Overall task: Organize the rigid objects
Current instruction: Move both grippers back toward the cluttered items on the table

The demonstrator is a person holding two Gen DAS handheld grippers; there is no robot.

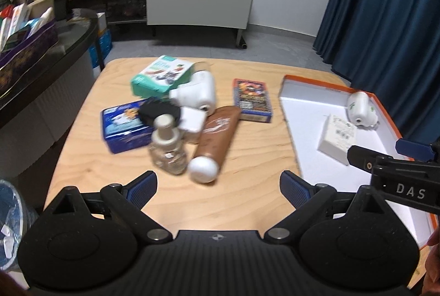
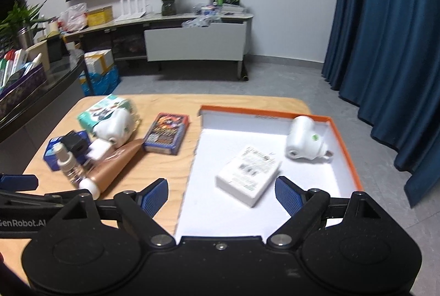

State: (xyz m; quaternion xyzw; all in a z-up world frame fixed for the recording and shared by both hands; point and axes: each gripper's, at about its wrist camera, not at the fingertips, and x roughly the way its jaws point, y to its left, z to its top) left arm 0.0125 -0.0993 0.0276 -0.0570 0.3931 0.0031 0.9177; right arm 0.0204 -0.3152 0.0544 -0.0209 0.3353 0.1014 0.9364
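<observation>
The left claw (image 1: 218, 183) is hovering released and empty over the near edge of the wooden tabletop (image 1: 261, 147), with a cluster lying just beyond its fingertips: a brown tube (image 1: 217, 133), a clear bottle (image 1: 166, 147), a blue tin (image 1: 123, 128) and a green box (image 1: 162, 76). The right claw (image 2: 221, 192), likewise spread wide and holding nothing, is hanging over the near part of the orange-rimmed tray (image 2: 343, 147), where a white box (image 2: 249, 175) is lying between and just beyond its fingers and a white plug-in device (image 2: 302, 142) is resting at the far right. A card box (image 2: 166, 133) is lying on the tabletop just left of the tray.
</observation>
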